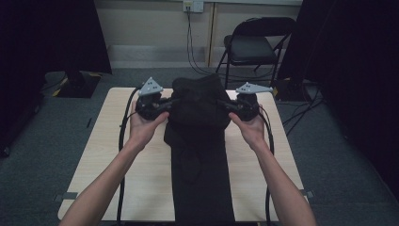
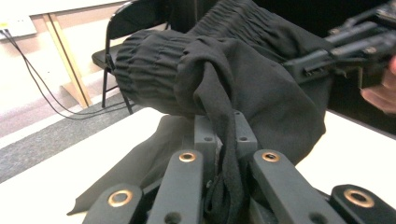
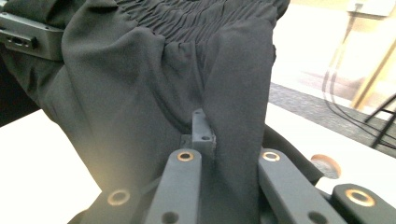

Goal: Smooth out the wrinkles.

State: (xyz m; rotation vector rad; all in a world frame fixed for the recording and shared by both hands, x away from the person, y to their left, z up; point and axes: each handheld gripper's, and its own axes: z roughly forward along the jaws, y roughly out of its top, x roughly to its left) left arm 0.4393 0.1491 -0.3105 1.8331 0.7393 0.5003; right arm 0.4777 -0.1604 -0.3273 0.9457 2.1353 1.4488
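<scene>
A black pair of trousers (image 1: 200, 155) lies lengthwise down the middle of the wooden table (image 1: 117, 155), its elastic waistband end lifted at the far side. My left gripper (image 1: 165, 106) is shut on the left side of the raised waist, and a fold of black cloth (image 2: 229, 154) runs pinched between its jaws. My right gripper (image 1: 225, 105) is shut on the right side of the waist, with cloth (image 3: 233, 140) draped over and between its jaws. The gathered waistband (image 2: 149, 65) bunches up between the two grippers. The other gripper (image 2: 345, 51) shows beyond the cloth in the left gripper view.
A black folding chair (image 1: 254, 44) stands beyond the table's far edge, with cables (image 1: 190, 42) hanging from a wall socket. Dark curtains flank both sides. Grey carpet surrounds the table. A black cable (image 1: 123, 136) trails from each gripper along the table.
</scene>
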